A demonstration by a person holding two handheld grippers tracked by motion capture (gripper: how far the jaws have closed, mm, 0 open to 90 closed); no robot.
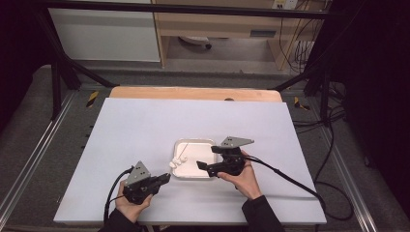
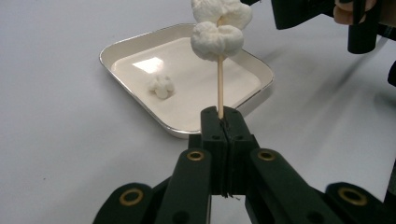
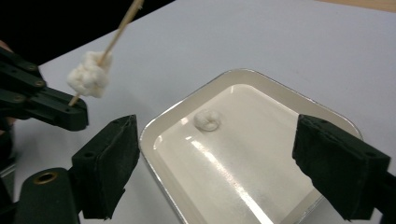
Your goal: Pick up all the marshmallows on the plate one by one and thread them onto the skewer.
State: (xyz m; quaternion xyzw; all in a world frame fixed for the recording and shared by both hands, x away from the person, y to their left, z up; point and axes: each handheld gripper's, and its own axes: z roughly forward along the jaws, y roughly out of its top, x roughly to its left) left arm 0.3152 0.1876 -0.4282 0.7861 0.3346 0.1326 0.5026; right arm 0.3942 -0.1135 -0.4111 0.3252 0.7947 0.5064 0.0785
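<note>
Left gripper (image 1: pixel 167 178), near the table's (image 1: pixel 145 125) front edge, is clamped on a skewer (image 2: pixel 220 88) pointing toward 1 o'clock over the tray's (image 1: pixel 180 145) left rim; wide bare tabletop lies at 9 to 12 o'clock. Its own view shows two marshmallows (image 2: pixel 217 39) threaded on. Right gripper (image 3: pixel 215 172), jaws apart and empty, hovers over the tray; its view shows one loose marshmallow (image 3: pixel 207 120) inside at 11 o'clock.

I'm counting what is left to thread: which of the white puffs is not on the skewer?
The lone white puff lying loose in the tray. The other puffs sit threaded on the skewer clamped in the left gripper.
</note>
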